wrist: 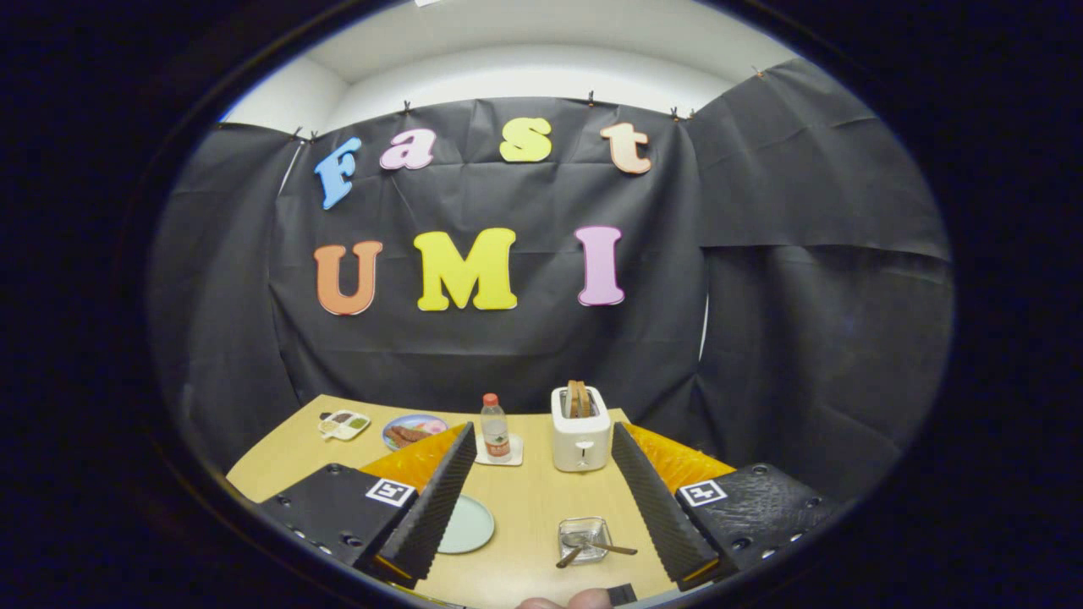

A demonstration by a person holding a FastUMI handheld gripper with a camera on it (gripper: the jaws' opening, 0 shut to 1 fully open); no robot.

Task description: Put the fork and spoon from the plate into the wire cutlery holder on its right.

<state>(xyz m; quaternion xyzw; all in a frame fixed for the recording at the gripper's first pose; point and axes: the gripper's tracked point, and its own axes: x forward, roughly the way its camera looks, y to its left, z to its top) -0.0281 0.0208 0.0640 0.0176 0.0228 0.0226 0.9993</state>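
Gripper (541, 499) spread, empty, above table; cutlery seems already in wire holder (584, 539), plate (467, 524) bare; task looks done.

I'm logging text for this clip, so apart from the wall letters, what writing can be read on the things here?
Label on the bottle: too small to read.
Front mark on the toaster: blurred, unreadable.
The square markers on the open gripper: patterns, no words.

Tool (541, 499) fingers spread wide, empty plate (468, 524) and wire cutlery holder (584, 539) between them
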